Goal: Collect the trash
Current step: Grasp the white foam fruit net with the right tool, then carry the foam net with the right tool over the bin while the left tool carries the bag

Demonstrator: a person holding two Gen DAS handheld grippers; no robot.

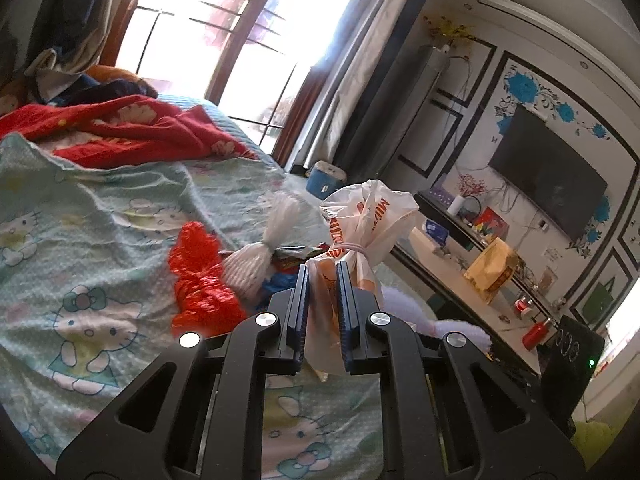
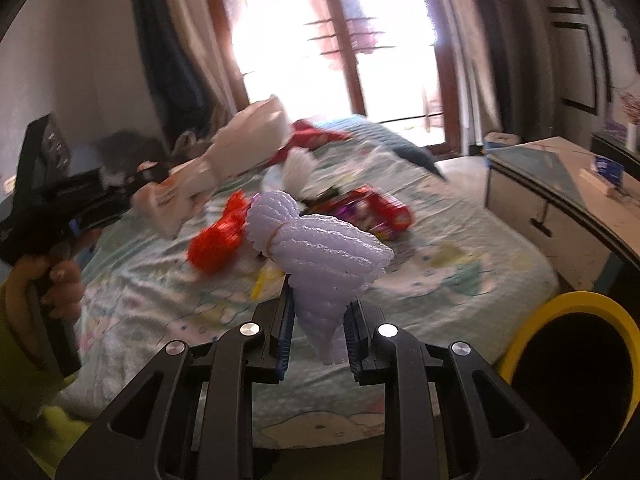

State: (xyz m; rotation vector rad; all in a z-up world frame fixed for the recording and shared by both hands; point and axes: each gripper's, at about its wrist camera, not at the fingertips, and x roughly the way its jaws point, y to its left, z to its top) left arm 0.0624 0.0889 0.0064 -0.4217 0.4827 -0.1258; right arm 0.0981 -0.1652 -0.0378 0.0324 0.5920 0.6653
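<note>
My left gripper (image 1: 322, 276) is shut on a tied white plastic bag with orange print (image 1: 364, 220) and holds it above the bed; it also shows in the right wrist view (image 2: 224, 164). My right gripper (image 2: 318, 312) is shut on a lilac foam net bundle (image 2: 320, 248) and holds it above the bed. On the Hello Kitty bedsheet (image 1: 92, 240) lie a red crumpled plastic bag (image 1: 200, 280), a white foam net bundle (image 1: 264, 256) and red snack wrappers (image 2: 376, 208).
A bin with a yellow rim (image 2: 576, 364) stands at the lower right of the right wrist view. A red quilt (image 1: 120, 128) lies at the bed's far end. A white desk (image 1: 476, 296) with a bag and bottles runs beside the bed under a wall TV (image 1: 548, 172).
</note>
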